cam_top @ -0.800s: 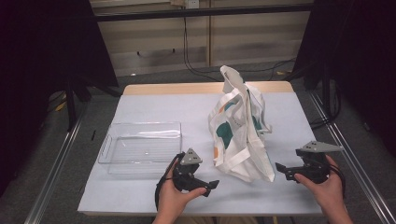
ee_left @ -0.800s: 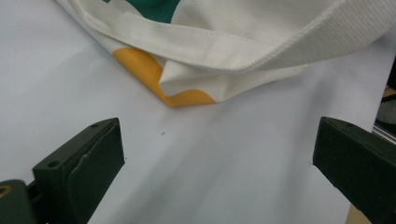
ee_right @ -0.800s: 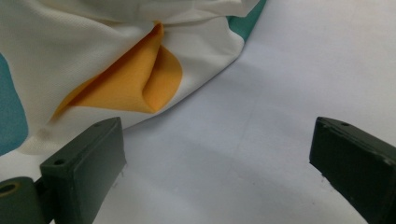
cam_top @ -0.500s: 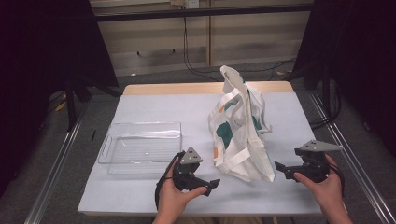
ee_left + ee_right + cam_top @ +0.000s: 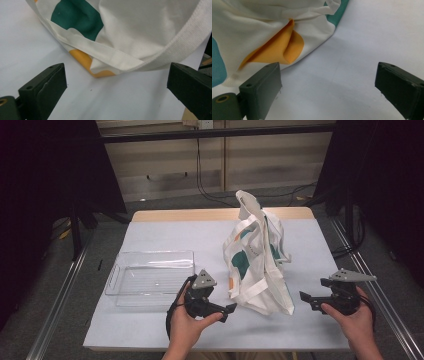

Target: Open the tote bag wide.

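Near edge of the table [image 5: 150, 335], high view: left hand [image 5: 187, 327] wrapped round the left gripper [image 5: 231, 309], grey plate on top, jaws pointed right toward the bag [image 5: 257, 265]. Jaws well apart, nothing between them. Tips just beside the bag's lower left corner, not touching. Across the bag, right hand [image 5: 352, 317] gripping the right gripper [image 5: 303, 297], jaws aimed left at the bag's right side. Also spread wide, empty, with a gap of bare table short of the cloth.

Through the left gripper view: two black jaws at bottom left and bottom right, white table [image 5: 112, 100] between. Just beyond, the bag [image 5: 140, 32], with a yellow patch at its nearest corner, a folded hem above it, a green patch higher left, and a woven strap curving down the right.

Through the right gripper view: jaws likewise far apart over bare table [image 5: 352, 70]. Bag [image 5: 257, 22] at upper left, close behind the left jaw: white cloth, a creased yellow patch, teal at the far left edge and top.

Farther in, high view: bag standing near table centre, slightly right, slumped, white with teal and orange print, handles up at the top. Left of it, well apart, a clear tray [image 5: 116, 279] flat on the table, just beyond the left hand. Beyond the far edge, grey floor, cables, and a dark rail crossing the top.
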Action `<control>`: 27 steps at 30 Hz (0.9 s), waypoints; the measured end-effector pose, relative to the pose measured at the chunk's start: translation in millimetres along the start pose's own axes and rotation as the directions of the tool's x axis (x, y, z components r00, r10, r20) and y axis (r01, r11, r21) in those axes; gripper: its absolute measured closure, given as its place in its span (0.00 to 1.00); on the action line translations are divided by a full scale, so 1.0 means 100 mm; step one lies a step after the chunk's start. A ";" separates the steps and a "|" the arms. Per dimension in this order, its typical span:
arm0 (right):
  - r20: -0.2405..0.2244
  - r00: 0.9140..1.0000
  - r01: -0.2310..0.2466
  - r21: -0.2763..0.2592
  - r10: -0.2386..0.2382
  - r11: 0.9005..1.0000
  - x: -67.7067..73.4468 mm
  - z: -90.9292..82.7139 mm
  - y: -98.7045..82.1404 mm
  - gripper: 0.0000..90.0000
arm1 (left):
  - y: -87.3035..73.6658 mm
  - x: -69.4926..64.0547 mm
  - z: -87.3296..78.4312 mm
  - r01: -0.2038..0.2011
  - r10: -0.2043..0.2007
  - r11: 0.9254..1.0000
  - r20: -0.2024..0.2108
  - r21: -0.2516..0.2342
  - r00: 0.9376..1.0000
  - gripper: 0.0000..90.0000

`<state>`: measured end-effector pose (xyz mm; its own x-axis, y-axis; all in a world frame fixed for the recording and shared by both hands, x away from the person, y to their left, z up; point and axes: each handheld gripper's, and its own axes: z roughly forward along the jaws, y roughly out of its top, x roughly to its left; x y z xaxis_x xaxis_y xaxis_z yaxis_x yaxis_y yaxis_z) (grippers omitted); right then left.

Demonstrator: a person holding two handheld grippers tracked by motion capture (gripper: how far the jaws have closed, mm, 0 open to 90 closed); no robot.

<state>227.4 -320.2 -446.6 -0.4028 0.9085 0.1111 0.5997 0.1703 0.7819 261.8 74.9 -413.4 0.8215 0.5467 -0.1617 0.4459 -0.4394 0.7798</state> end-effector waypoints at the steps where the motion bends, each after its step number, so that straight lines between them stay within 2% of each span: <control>1: -0.005 1.000 -0.001 0.001 0.001 1.000 0.00 0.00 0.01 0.07 | 0.01 0.01 0.00 0.003 -0.003 1.000 -0.002 -0.003 1.000 0.03; 12: -0.001 1.000 0.031 0.015 -0.031 0.999 0.04 0.06 0.10 0.09 | 0.12 0.11 -0.06 0.007 -0.008 1.000 -0.037 -0.021 0.999 0.03; 15: -0.008 1.000 0.017 0.009 -0.017 1.000 0.05 0.07 0.13 0.10 | 0.16 0.14 -0.07 0.017 -0.018 0.999 -0.045 -0.028 0.999 0.03; 21: -0.005 0.999 0.045 0.008 -0.045 0.999 0.08 0.12 0.23 0.11 | 0.24 0.24 -0.04 0.025 -0.027 0.999 -0.072 -0.028 0.997 0.03; 25: -0.007 0.999 0.035 0.006 -0.035 0.999 0.07 0.16 0.29 0.12 | 0.30 0.31 -0.01 0.036 -0.038 0.999 -0.067 -0.041 0.997 0.03; 27: -0.009 0.999 0.035 0.004 -0.035 0.999 0.07 0.17 0.32 0.12 | 0.33 0.33 0.01 0.025 -0.027 0.999 -0.078 -0.033 0.997 0.03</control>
<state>255.3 -301.8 -431.5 -0.4298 0.8985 0.0892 0.5877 0.2034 0.7831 304.4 77.7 -393.5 0.7788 0.6125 -0.1353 0.4541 -0.4017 0.7953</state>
